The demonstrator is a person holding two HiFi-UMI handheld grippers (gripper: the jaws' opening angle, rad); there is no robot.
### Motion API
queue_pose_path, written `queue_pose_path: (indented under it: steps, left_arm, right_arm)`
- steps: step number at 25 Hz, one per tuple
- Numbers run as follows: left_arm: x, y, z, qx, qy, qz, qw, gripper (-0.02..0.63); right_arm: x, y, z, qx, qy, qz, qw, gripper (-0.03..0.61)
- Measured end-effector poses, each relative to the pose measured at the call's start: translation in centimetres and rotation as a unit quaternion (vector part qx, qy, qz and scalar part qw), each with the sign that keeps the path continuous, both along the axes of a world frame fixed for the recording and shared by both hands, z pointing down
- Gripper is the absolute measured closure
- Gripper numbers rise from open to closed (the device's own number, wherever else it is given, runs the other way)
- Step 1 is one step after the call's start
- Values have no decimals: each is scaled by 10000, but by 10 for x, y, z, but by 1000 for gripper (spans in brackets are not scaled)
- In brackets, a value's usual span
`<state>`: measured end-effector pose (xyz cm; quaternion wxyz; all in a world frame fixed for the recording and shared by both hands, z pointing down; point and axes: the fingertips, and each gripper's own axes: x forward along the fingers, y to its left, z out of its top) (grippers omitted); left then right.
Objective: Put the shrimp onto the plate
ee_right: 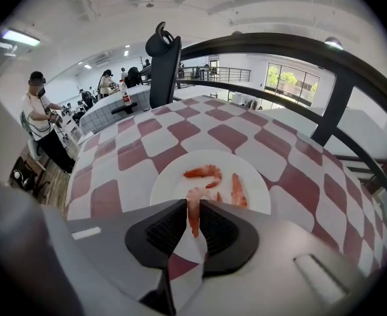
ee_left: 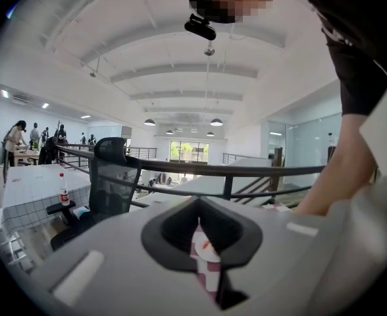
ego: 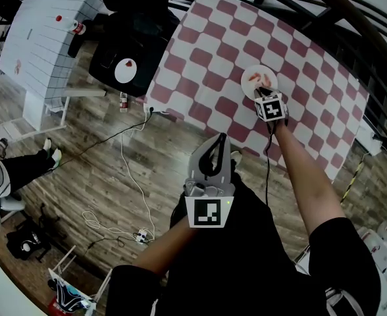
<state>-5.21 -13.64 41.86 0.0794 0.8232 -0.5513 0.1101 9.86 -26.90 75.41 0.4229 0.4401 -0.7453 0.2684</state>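
Observation:
A white plate (ego: 254,76) lies on the red-and-white checked table (ego: 206,64) and carries two orange shrimp (ee_right: 203,172). My right gripper (ego: 262,92) hangs just above the plate's near rim (ee_right: 170,188). It is shut on a third shrimp (ee_right: 193,203), which hangs pinched between the pads over the plate. My left gripper (ego: 218,140) is held close to my body, short of the table's near edge, with its jaws shut and nothing in them. In the left gripper view, only a sliver of checked table shows past the left gripper (ee_left: 199,209).
A black office chair (ego: 124,51) stands at the table's left corner. A white tiled table (ego: 42,38) is further left. Cables (ego: 124,176) trail over the wooden floor, where a bottle (ego: 123,101) stands. A dark railing (ego: 325,5) runs behind the table. A person (ego: 12,170) sits at far left.

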Motion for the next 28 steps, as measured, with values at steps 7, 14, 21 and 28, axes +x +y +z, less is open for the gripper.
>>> queue_pose_path:
  steps: [7, 14, 21, 28]
  left_arm:
    - [4, 1, 0, -30, 20, -26, 10000, 604]
    - [10, 2, -2, -8, -7, -56, 10000, 604]
    - [22, 9, -9, 109, -157, 140, 9997, 604]
    - [25, 23, -8, 61, -103, 38, 9999, 604]
  right_arm:
    - [-5, -2, 1, 27, -91, -90, 9999, 514]
    - [-7, 2, 1, -34, -212, -248, 9995, 486]
    - [-4, 7, -10, 123, -200, -457, 9987, 483]
    - [-13, 13, -24, 294, -353, -515, 9976, 483]
